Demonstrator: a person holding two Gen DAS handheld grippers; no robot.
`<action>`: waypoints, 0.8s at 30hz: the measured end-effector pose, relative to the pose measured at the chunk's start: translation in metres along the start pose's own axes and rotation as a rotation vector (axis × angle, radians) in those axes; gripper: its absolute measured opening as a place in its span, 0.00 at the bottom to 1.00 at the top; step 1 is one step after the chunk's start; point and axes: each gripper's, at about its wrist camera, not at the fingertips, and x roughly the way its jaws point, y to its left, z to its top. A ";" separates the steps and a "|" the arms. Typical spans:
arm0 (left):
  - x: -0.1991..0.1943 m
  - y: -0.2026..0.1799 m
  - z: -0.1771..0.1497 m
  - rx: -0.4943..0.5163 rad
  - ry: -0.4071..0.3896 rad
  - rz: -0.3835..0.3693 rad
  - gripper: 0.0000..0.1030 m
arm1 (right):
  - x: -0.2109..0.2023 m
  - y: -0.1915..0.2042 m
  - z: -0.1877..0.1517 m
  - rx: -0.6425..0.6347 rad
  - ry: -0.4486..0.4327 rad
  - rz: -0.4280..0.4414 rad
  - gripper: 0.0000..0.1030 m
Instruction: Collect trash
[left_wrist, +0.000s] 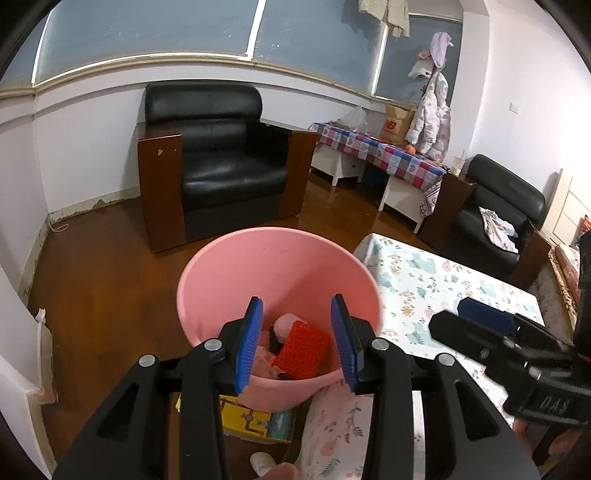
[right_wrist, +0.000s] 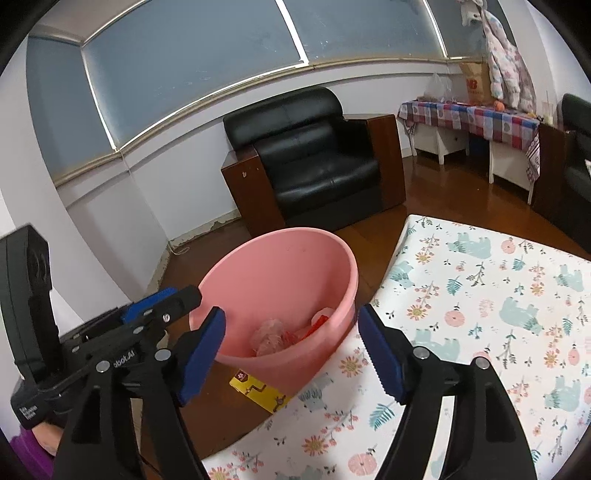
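Pale lilac walls under a wide band of frosted windows (left_wrist: 155, 26), glossy brown wooden floor (left_wrist: 107, 273), black leather armchair (left_wrist: 218, 158) with wooden sides against the wall, a second armchair (left_wrist: 495, 218) to its right, and between them a low white bench (left_wrist: 369, 166) draped in checked cloth.

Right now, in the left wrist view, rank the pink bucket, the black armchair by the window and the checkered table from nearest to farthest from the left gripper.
1. Pink bucket, directly below the open left gripper.
2. Black armchair, behind the bucket, against the wall.
3. Checkered table, far right, past the armchair.
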 end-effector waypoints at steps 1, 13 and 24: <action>-0.002 -0.002 0.000 -0.002 0.001 -0.013 0.38 | -0.003 0.000 -0.002 -0.004 -0.003 -0.003 0.72; -0.016 -0.035 0.000 -0.003 -0.002 -0.096 0.58 | -0.046 -0.010 -0.020 0.022 -0.047 -0.044 0.78; -0.021 -0.062 -0.004 0.035 0.012 -0.101 0.58 | -0.078 -0.027 -0.031 0.048 -0.102 -0.119 0.81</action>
